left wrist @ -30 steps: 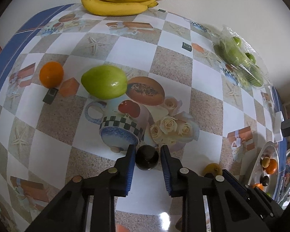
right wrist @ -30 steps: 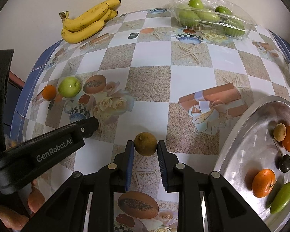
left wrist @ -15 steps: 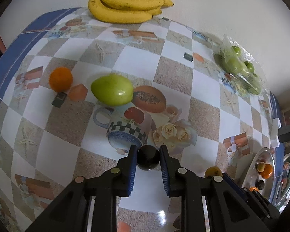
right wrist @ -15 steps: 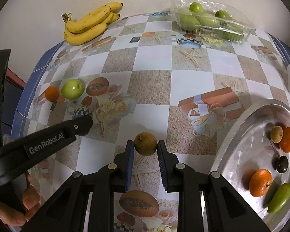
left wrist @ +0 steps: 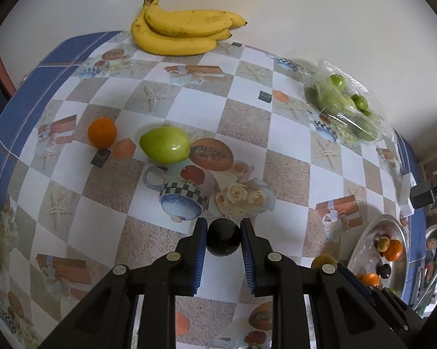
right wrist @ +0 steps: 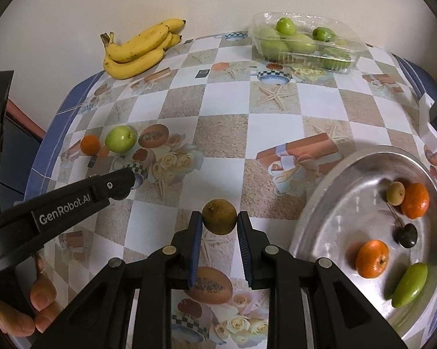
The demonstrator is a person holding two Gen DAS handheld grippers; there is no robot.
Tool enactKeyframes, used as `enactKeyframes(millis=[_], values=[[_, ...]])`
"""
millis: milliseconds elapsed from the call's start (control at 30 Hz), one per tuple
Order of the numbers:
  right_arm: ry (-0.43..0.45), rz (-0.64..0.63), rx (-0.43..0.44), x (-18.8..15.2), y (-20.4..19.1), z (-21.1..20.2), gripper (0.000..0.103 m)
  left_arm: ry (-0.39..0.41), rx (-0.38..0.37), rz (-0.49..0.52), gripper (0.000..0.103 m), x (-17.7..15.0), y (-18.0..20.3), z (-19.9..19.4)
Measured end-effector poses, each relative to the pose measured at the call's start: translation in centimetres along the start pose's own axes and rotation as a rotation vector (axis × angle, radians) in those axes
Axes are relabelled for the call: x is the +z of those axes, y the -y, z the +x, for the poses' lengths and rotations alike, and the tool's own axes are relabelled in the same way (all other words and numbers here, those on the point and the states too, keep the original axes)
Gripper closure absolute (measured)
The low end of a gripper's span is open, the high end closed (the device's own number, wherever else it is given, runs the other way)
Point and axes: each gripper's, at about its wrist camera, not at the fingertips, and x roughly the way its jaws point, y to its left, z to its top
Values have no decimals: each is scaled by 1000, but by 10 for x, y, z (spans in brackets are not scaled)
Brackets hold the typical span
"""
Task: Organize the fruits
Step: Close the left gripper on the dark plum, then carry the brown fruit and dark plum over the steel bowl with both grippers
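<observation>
My left gripper (left wrist: 222, 234) is shut on a small dark round fruit (left wrist: 222, 240), held a little above the patterned tablecloth. My right gripper (right wrist: 219, 220) is shut on a small brown round fruit (right wrist: 219, 216), also raised off the cloth. That brown fruit (left wrist: 323, 260) peeks out at the lower right of the left wrist view. The left gripper's black arm (right wrist: 64, 206) crosses the left side of the right wrist view, a hand beneath it. A silver tray (right wrist: 329, 200) at the right holds two oranges, a small brown fruit, a dark fruit and a green fruit.
A banana bunch (left wrist: 183, 33) lies at the far edge by the wall. A clear box of green fruits (right wrist: 302, 43) sits at the far right. An orange (left wrist: 102, 132) and a green apple (left wrist: 164, 144) rest on the cloth at the left. The table's blue border (left wrist: 23, 101) curves round the left.
Both grippers have risen with their fruits, so the table looks farther away. The left jaws, slightly apart around the dark fruit a second ago, now clamp it.
</observation>
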Motion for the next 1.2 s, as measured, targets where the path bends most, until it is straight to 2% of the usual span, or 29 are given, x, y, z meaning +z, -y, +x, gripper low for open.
enactKeyframes(millis=[533,700,1200], values=[[38,68,-14,-16,28,-45,78,48,22,79,78,-24,36,-30],[52,64,-42,-22,37,-57,78,51,18,97,78,-31,47,-35],[43,200,-131,-31,113,-76,78,25,-19,192,78,-52,100,-33]])
